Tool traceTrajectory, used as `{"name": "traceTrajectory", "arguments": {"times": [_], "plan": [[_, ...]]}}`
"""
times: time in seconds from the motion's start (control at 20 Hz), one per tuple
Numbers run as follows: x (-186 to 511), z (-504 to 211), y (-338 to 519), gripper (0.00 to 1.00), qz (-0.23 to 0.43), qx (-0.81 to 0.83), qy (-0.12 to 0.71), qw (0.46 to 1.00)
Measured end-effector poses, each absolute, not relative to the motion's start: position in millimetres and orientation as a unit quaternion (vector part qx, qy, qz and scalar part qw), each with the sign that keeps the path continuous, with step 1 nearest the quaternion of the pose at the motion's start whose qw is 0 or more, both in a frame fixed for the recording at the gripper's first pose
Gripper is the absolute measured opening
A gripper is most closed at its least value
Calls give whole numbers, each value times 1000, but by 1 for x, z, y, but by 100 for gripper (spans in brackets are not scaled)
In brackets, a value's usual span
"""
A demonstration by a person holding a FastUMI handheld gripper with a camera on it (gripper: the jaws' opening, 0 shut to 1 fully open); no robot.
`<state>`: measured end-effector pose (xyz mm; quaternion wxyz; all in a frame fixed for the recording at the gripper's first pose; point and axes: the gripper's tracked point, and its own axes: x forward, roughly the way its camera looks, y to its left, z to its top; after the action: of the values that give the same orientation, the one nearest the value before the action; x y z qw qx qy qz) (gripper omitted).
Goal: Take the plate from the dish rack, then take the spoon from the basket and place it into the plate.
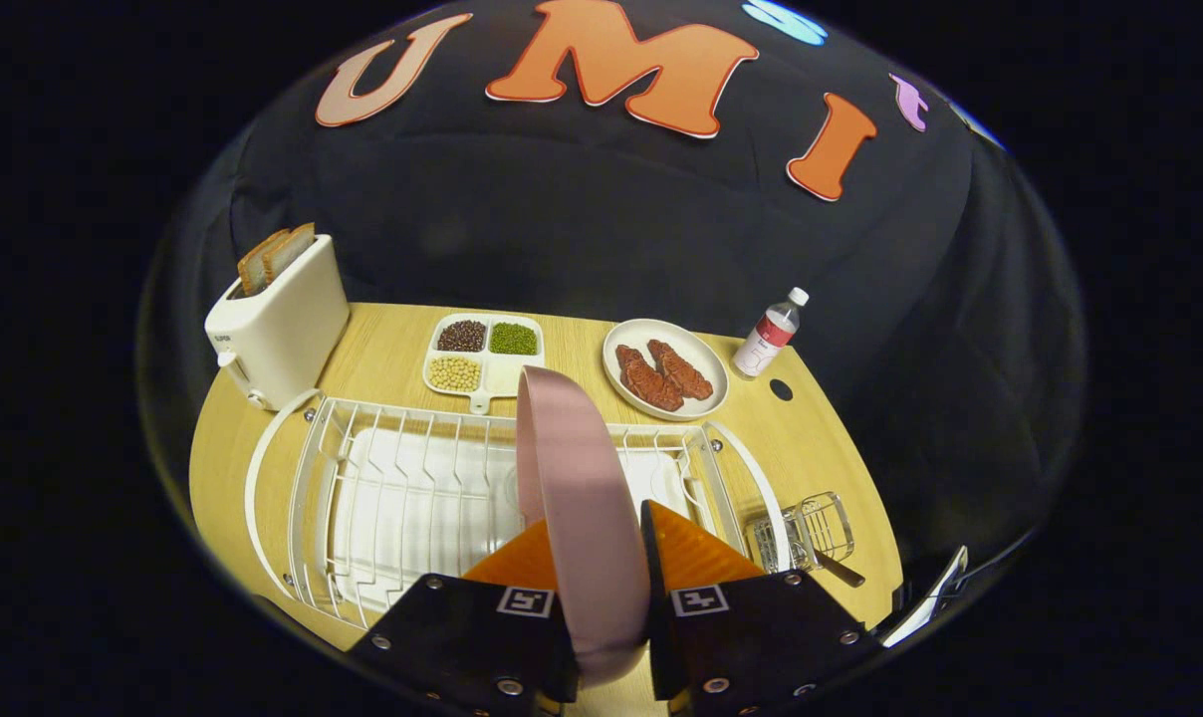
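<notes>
While your gripper (601, 558) has both fingers clamped on the rim of the pink round plate (577, 468), which stands on edge between them, lift it straight up along the slots of the white wire dish rack (402, 478) so the rim clears the wires before you swing it aside; from the look of it, a sideways pull too early could snag it. The plate rises edge-on ahead of the fingers, its disc in an upright plane running away from you toward the divided white tray of beans (484, 354), its faces turned left and right. Keep the squeeze firm, since a thin rim held low may pivot. You then need a bare patch of the wooden table (811, 438) to lay it flat. The small wire basket (811, 533) sits just right of the fingers beside the rack, and a dark handle (841, 571), probably the spoon's, pokes out toward you and to the right.
</notes>
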<state>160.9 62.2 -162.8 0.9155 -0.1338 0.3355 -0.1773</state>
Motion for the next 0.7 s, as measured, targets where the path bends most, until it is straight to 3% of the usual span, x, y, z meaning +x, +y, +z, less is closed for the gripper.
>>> {"name": "traceTrajectory", "arguments": {"times": [0.35,0.7], "plan": [[155,-154,50,29,-203,-87,334,916],[133,-150,56,29,-166,-15,341,925]]}}
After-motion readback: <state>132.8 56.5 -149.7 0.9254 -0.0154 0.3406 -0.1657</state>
